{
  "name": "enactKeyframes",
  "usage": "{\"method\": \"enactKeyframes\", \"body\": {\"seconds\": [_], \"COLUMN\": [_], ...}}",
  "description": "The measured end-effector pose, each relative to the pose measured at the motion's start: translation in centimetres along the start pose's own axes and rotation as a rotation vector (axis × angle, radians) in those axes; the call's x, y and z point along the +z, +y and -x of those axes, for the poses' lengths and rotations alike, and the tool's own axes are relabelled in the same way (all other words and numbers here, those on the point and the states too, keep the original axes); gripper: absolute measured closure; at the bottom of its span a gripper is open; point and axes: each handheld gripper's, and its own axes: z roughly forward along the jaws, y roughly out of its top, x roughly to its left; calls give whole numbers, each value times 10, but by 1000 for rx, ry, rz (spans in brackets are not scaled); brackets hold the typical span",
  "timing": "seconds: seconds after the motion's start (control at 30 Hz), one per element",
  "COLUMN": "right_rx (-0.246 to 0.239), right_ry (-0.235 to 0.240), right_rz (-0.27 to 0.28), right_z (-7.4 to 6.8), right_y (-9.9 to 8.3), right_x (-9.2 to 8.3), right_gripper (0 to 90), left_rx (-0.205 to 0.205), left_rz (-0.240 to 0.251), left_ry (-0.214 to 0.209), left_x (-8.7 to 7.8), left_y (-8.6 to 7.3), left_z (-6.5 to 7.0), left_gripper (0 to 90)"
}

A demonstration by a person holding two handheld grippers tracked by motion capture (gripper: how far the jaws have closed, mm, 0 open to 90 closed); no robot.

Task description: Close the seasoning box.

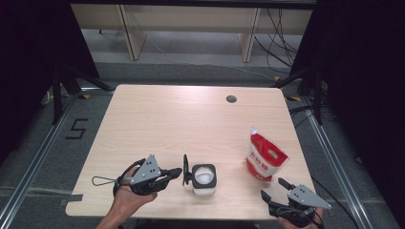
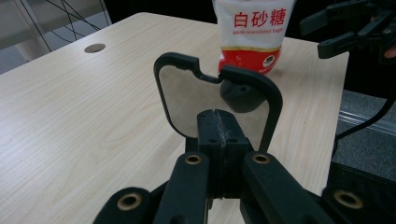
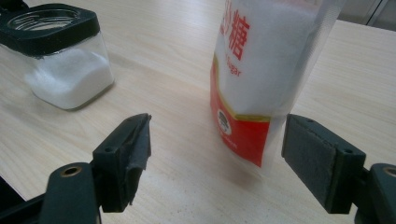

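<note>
On the wooden table (image 1: 157, 119) a sugar bag (image 1: 264, 156) is stood upright; the jar (image 1: 204, 179) is uncovered for filling. Its lid (image 1: 186, 170) is pinched by the left gripper (image 1: 177, 172); the right gripper (image 1: 273, 188) is held spread.

sugar bag (image 3: 261, 79) top cut off, jar (image 3: 60, 60) left edge cropped

The far half of the table (image 1: 191, 109) is left bare. Near the front edge, passage is blocked by the jar (image 1: 204, 179) and the sugar bag (image 1: 265, 157), well apart.
</note>
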Motion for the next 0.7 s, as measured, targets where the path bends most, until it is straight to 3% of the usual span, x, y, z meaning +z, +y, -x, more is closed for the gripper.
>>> {"method": "enactKeyframes", "body": {"seconds": [0.07, 0.1, 0.17, 0.2, 0.37, 0.4, 0.53, 0.57, 0.6, 0.7], "right_rx": [2, 32, 31, 2, 19, -16, 19, 8, 34, 22], "right_ry": [0, -7, -5, 0, -4, -9, -6, -10, -5, -5], "right_rz": [-2, -13, -13, -1, -6, 10, -8, -3, -10, -4], "right_z": [0, -3, -3, 0, -2, 0, -2, -1, -3, -2], "right_y": [0, 0, 0, 0, 0, 0, 0, 0, 0, 0], "right_x": [0, -1, -1, 0, -1, 0, -1, -1, -2, -2], "right_gripper": [249, 249, 249, 249, 249, 249, 249, 249, 249, 249], "left_rx": [-6, -8, 2, 3, 8, 8, 22, 19, 14, 25], "left_rz": [4, 2, 3, 4, 0, -1, -8, -9, -7, -17], "left_ry": [-2, -2, -2, -3, -4, -7, -21, -24, -28, -35], "left_x": [1, 2, 4, 4, 8, 10, 17, 19, 22, 27], "left_y": [2, 3, 4, 5, 8, 9, 12, 12, 13, 13], "left_z": [1, 1, 1, 1, 2, 3, 5, 6, 7, 9], "left_gripper": [892, 892, 892, 892, 892, 892, 892, 892, 892, 892]}}
